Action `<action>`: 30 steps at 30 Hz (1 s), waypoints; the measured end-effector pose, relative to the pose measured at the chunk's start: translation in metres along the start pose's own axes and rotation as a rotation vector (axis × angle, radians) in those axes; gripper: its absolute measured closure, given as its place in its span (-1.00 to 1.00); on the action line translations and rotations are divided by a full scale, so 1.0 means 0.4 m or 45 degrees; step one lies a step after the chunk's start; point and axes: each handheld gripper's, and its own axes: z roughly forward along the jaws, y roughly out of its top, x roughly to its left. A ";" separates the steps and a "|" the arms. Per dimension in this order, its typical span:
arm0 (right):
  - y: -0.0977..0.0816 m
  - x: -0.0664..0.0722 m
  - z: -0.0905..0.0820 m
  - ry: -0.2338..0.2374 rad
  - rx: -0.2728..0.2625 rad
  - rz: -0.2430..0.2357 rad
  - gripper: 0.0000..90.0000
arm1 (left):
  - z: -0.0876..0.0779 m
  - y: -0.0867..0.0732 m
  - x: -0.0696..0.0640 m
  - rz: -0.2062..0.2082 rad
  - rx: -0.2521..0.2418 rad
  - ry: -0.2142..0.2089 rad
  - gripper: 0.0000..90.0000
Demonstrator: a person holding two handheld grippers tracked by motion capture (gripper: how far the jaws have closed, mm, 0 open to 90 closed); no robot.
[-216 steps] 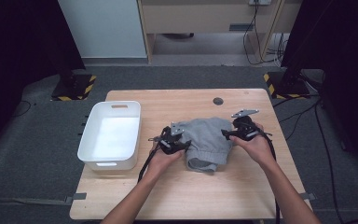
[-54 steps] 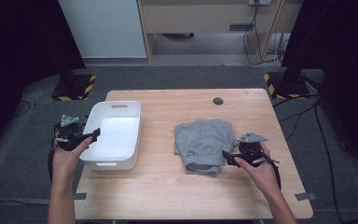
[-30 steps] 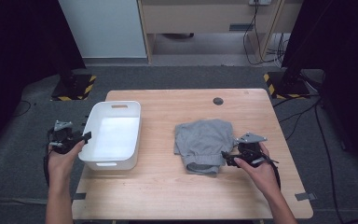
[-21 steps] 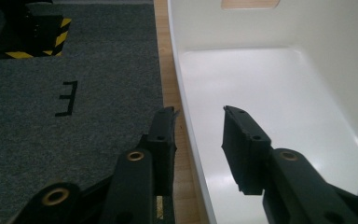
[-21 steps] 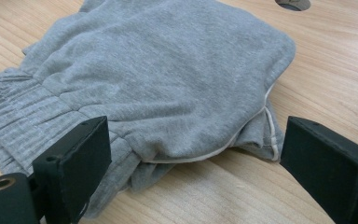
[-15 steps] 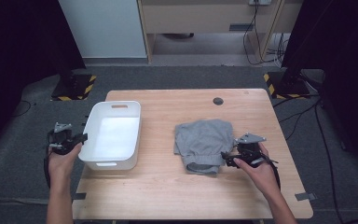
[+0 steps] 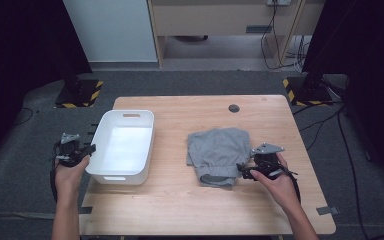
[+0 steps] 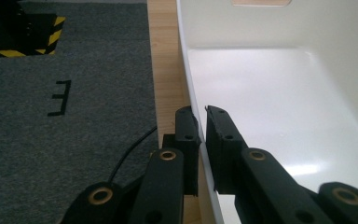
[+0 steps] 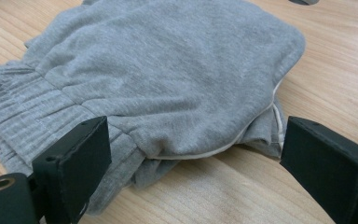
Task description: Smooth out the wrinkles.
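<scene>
A white plastic bin (image 7: 130, 114) stands empty at the table's left. My left gripper (image 7: 90, 148) reaches it from beyond the table's left edge. Its jaws have just been closing, and in the left gripper view the bin's thin left wall (image 8: 193, 105) runs between them, pinched by the gripper (image 8: 200, 122). A folded grey sweat garment (image 7: 217, 149) lies right of centre. My right gripper (image 7: 243, 170) rests at its near right corner, open. In the right gripper view its jaws (image 9: 196, 136) stand wide, one on each side of the garment's folded edge (image 9: 168, 70), without touching it.
A small black round disc (image 7: 234, 107) sits at the table's far edge. The wooden table (image 7: 180, 210) has bare room in front of the bin and garment. Yellow-and-black striped bases (image 7: 80, 95) (image 7: 305, 90) stand on the carpet behind.
Long before, both grippers were at the garment. Since then the left hand has gone to the bin's left side and shifted slightly left along its rim. The right hand stays still.
</scene>
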 end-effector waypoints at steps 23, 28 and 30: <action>-0.003 -0.015 -0.005 0.007 0.002 0.020 -0.81 | -0.043 -0.044 -0.121 -0.024 -0.002 -0.081 0.69; -0.004 -0.016 -0.002 0.008 0.004 0.018 -0.81 | -0.047 -0.049 -0.133 -0.022 -0.003 -0.078 0.66; -0.004 -0.015 -0.002 0.007 0.007 0.016 -0.81 | -0.046 -0.049 -0.137 -0.016 0.000 -0.082 0.66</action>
